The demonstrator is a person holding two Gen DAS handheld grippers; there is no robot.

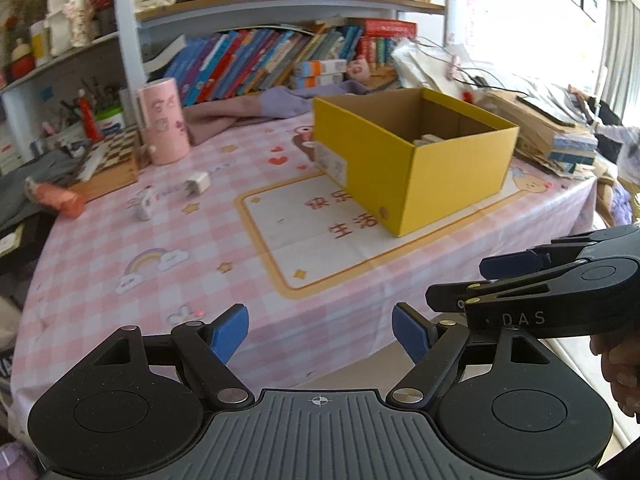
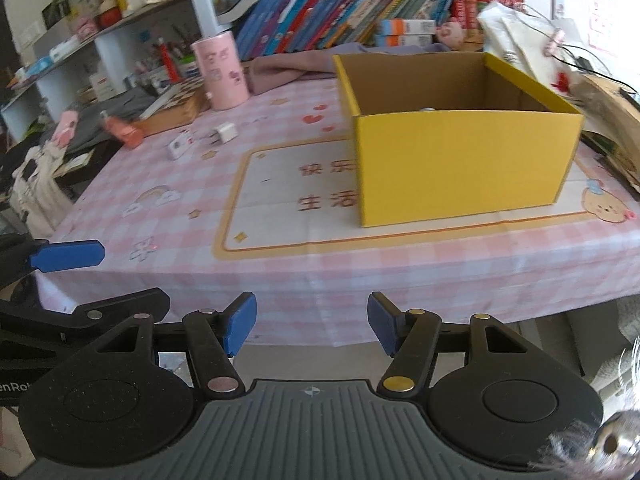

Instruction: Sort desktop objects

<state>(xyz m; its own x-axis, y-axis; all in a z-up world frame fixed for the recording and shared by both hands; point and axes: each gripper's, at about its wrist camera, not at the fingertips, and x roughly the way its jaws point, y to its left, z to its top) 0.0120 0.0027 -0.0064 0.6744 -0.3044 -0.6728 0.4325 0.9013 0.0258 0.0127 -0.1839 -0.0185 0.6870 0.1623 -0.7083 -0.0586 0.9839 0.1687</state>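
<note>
Held both tongs low at the near edge of the counter [image 2: 400, 256], off its pink checked cloth, left tongs [image 1: 320, 334] and right tongs [image 2: 312, 326] each spread wide with nothing between the blue pads. Saw the right tongs again in the left wrist view [image 1: 532, 280], side-on and just beside the left. Found the yellow box [image 2: 464, 168] open-topped on the right half of the counter, something pale lying inside it, too hidden to name. Left loose on the far left part of the cloth, well apart from the box: a white charger plug [image 2: 224, 133], a small white printed item [image 2: 181, 147] just beside it, and an orange tube [image 2: 125, 130] near a chessboard box [image 2: 176, 106]. Stood behind those, a pink cylindrical cup [image 2: 222, 74]
</note>
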